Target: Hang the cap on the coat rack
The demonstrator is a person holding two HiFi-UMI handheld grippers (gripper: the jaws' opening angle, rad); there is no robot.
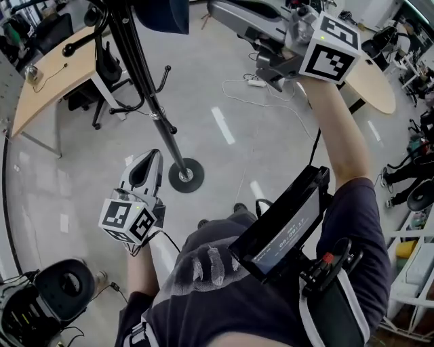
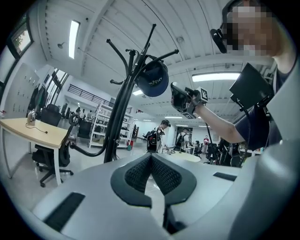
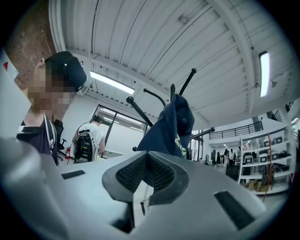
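Under the ribbed ceiling of an open office hall with a pale floor [image 1: 224,129], the dark blue cap [image 3: 169,125] hangs on an upper hook of the black coat rack [image 1: 154,101], at the centre of the right gripper view. Our right hand-held gripper [image 3: 147,159] and left hand-held gripper [image 2: 151,158] are both clenched on nothing. We judge the cap only loosely draped, so the right one brushing it, or a knock to the pole, could drop it.

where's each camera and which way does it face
head view: on the person's head, steeply down at the coat rack; left hand-held gripper, right hand-held gripper, torso show.
left gripper view: on that gripper, facing the cap; right forearm shows.
right gripper view: likewise, tilted up at the cap; shoulder shows.
both share the hung cap.
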